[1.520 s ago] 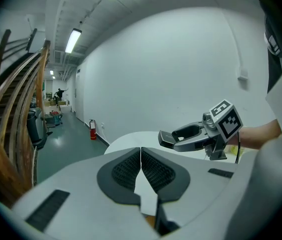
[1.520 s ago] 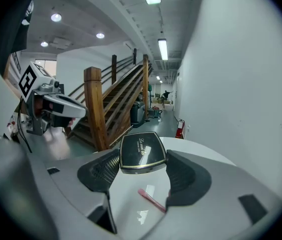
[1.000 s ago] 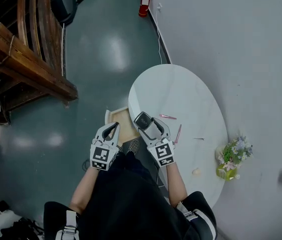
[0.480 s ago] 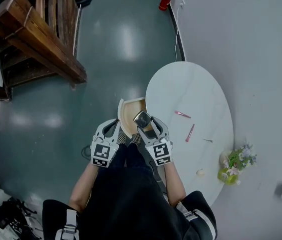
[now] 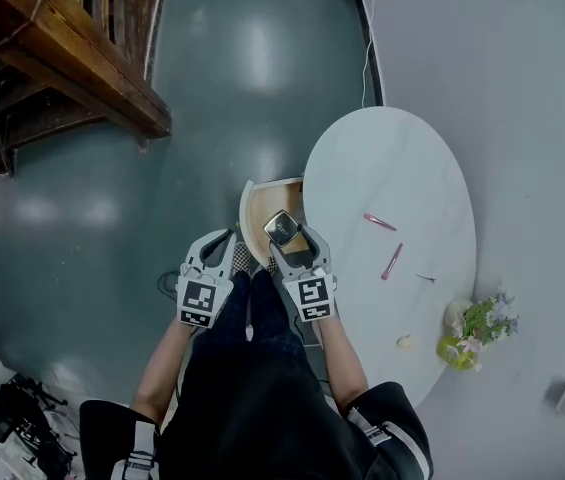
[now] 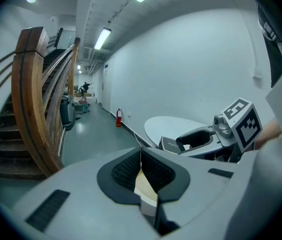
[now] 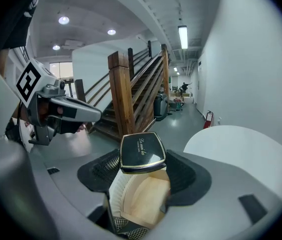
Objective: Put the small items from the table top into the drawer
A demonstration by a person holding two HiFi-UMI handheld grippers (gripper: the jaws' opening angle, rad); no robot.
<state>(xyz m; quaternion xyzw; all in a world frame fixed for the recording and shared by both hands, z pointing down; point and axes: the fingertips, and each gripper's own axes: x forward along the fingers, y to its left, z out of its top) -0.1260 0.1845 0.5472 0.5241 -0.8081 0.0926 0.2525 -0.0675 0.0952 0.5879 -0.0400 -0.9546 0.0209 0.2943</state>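
The right tool (image 7: 143,170) clamps a dark, gold-rimmed compact (image 7: 141,152) by its near edge. It lies flat, lid up, jutting forward past the tips (nearly square, so no clear long axis), above the open drawer (image 5: 258,211) at the counter (image 5: 392,158) edge. The left tool (image 6: 141,156) is closed and empty.

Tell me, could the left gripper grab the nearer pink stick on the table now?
Probably not, as things stand. The left gripper is shut and sits left of the open drawer; the right gripper, clamped on a black compact, lies between it and the pink stick on the table.
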